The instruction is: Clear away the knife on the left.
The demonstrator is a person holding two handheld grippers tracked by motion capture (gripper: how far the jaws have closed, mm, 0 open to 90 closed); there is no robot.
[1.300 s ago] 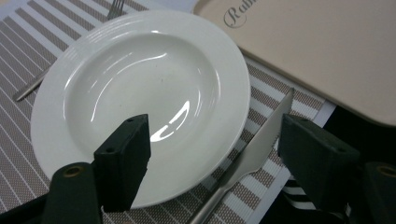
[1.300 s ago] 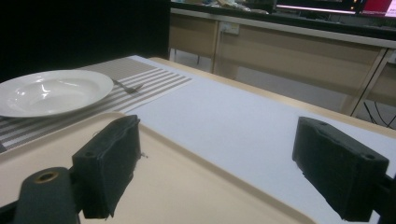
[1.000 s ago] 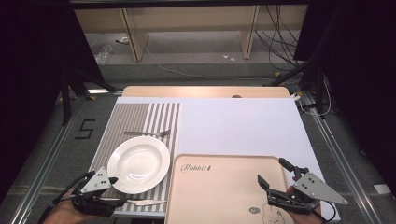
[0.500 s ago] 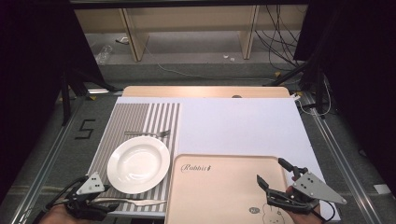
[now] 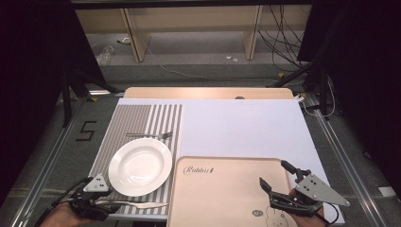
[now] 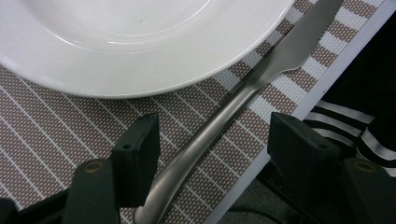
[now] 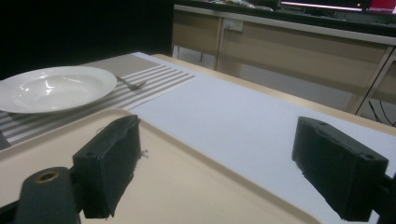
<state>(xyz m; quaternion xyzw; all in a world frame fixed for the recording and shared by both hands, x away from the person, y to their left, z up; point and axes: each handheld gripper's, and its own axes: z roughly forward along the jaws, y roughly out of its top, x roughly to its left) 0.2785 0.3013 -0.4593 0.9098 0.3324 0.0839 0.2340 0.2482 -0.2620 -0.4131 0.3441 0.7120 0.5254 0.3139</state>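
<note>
At near left edge of table, left gripper [image 5: 101,207] low over handle end of table knife [image 5: 137,205], jaws set wide apart and just been closing, handle lying between them, pads on neither side touching metal. Seen along those jaws in left gripper view: knife [image 6: 243,100] flat on striped placemat [image 6: 56,135], handle between the two black pads, serrated blade running away toward upper right, just beside rim of white plate [image 6: 140,42]. At near right, right gripper [image 5: 279,182] hanging over beige tray [image 5: 222,189], jaws wide, nothing between them. Just beyond knife, plate [image 5: 140,166] resting on placemat [image 5: 142,118], its right rim close beside tray's left edge. Farther back on same placemat, fork [image 5: 149,135] lying crosswise, apart from plate. Under everything, white sheet [image 5: 241,127] covering table, strip of bare wooden tabletop [image 5: 208,92] at far edge.
</note>
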